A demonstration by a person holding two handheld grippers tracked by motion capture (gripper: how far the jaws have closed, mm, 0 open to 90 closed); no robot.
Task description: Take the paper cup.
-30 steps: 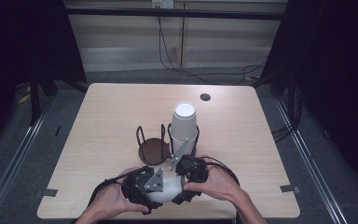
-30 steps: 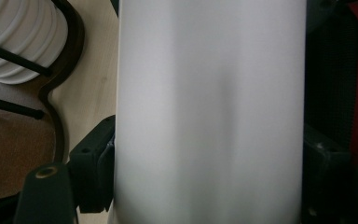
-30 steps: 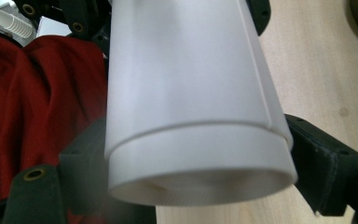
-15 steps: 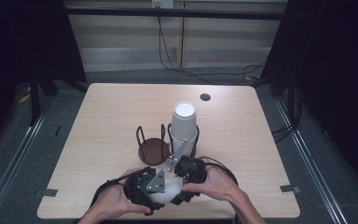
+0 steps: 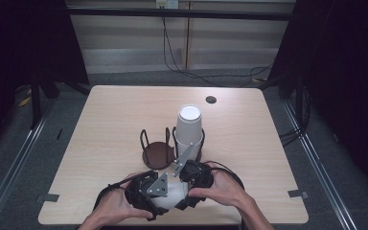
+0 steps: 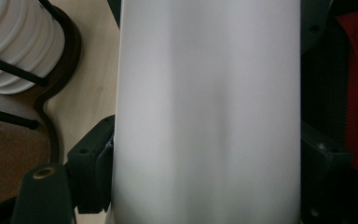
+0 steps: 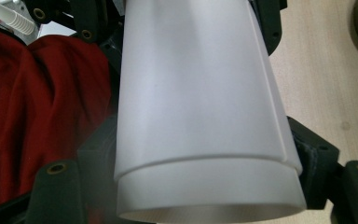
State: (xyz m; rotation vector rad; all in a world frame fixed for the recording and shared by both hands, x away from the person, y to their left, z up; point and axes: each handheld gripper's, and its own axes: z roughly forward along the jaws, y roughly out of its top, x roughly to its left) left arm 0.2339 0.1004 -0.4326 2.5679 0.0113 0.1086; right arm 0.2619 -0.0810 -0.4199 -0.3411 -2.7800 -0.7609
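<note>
A white paper cup (image 5: 172, 194) lies on its side between both grippers near the table's front edge. My left gripper (image 5: 148, 189) has its jaws on either side of the cup (image 6: 205, 112); they have just been opening a little, with the cup still between them and touching. My right gripper (image 5: 197, 176) is shut on the same cup (image 7: 196, 84), and a second cup (image 7: 209, 191) is nested inside it, its rim sticking out. A stack of white cups (image 5: 189, 127) stands upside down in the right ring of a black wire holder (image 5: 158, 153).
The holder's left ring has a bare brown base (image 6: 4, 154), just beyond the grippers. A small dark disc (image 5: 211, 99) sits on the wooden table (image 5: 115, 115) at the far right. Red cloth (image 7: 37, 102) lies behind the cup in the right gripper view.
</note>
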